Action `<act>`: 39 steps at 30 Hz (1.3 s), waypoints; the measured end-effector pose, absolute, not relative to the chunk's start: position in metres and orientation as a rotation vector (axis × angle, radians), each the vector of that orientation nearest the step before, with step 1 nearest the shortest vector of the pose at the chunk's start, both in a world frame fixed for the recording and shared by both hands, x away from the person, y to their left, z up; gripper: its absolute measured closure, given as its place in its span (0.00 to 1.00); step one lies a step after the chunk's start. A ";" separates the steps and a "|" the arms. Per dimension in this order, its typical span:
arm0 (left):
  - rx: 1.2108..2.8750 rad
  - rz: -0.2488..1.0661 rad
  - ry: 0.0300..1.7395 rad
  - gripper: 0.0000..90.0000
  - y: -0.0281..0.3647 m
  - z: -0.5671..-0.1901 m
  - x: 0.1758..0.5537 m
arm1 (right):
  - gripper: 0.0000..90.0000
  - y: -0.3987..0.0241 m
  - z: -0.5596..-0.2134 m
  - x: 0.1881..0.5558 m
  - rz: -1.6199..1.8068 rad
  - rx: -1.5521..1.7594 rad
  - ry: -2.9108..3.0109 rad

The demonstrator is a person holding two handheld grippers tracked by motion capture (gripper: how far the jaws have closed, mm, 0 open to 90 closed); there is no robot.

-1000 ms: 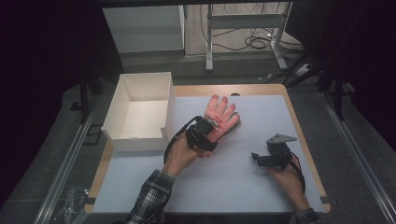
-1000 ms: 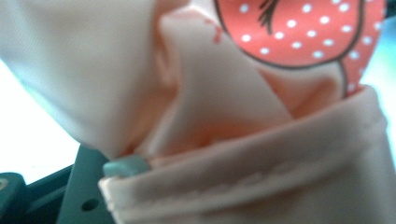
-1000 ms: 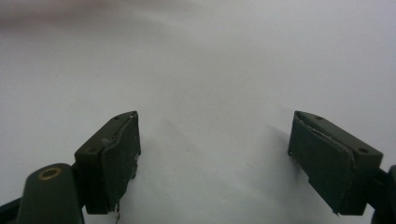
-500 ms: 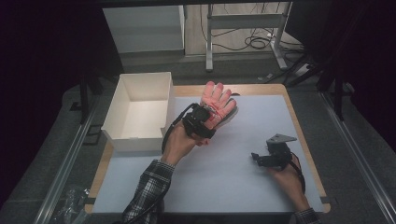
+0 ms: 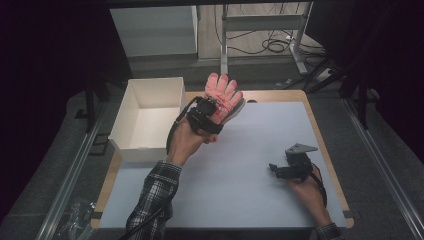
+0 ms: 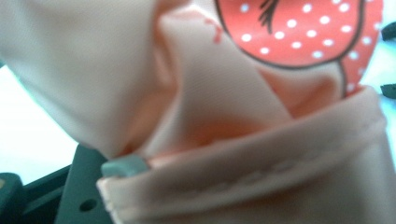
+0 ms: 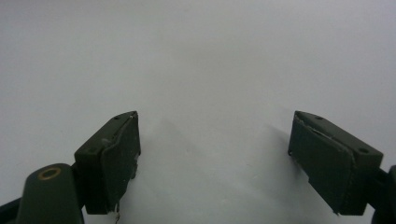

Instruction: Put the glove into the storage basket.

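Table (image 5: pixel 240 190): pale top, bare under my right side. Box (image 5: pixel 150 120): white, open, empty, at the table's far left. Glove (image 5: pixel 226 94): pink, soft cloth, lifted off the table near the far edge, just right of the box. I judge it light, limp and easy to crease; the hemmed cuff (image 6: pixel 261 163) looks the firmest hold. Left gripper (image 5: pixel 212 107): I have it clamped on the glove at the cuff, fabric bunched against one grey pad (image 6: pixel 125 165). Right gripper (image 7: pixel 215 158): jaws spread wide, holding nothing, low over the table.
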State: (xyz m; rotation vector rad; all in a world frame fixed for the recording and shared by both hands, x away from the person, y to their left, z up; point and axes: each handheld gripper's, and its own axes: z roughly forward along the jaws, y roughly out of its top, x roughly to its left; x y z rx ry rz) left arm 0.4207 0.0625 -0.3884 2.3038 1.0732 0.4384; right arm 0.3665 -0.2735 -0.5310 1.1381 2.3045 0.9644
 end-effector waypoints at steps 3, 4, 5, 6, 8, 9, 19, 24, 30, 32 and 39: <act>2.286 0.453 1.100 0.43 0.072 -0.382 0.424 | 0.19 -0.273 -0.531 0.366 0.964 1.138 2.304; 2.280 0.461 1.108 0.43 0.075 -0.380 0.425 | 0.19 -0.273 -0.531 0.366 0.965 1.138 2.304; 2.274 0.466 1.118 0.43 0.078 -0.378 0.425 | 0.19 -0.273 -0.531 0.366 0.965 1.138 2.304; 2.272 0.472 1.126 0.43 0.081 -0.377 0.426 | 0.19 -0.274 -0.531 0.367 0.964 1.136 2.304; 2.254 0.482 1.151 0.43 0.088 -0.373 0.428 | 0.19 -0.274 -0.531 0.367 0.964 1.135 2.304; 2.253 0.486 1.159 0.43 0.091 -0.372 0.428 | 0.19 -0.274 -0.531 0.367 0.964 1.134 2.304; 2.188 0.559 1.285 0.43 0.128 -0.359 0.436 | 0.19 -0.273 -0.531 0.367 0.965 1.137 2.305; 2.158 0.578 1.337 0.43 0.147 -0.357 0.438 | 0.19 -0.274 -0.531 0.367 0.964 1.134 2.303; 2.117 0.594 1.405 0.43 0.170 -0.359 0.441 | 0.19 -0.274 -0.531 0.367 0.964 1.136 2.303; 2.106 0.595 1.428 0.43 0.177 -0.360 0.441 | 0.19 -0.274 -0.531 0.367 0.964 1.136 2.303; 2.053 0.593 1.505 0.42 0.197 -0.369 0.443 | 0.19 -0.274 -0.531 0.367 0.963 1.135 2.304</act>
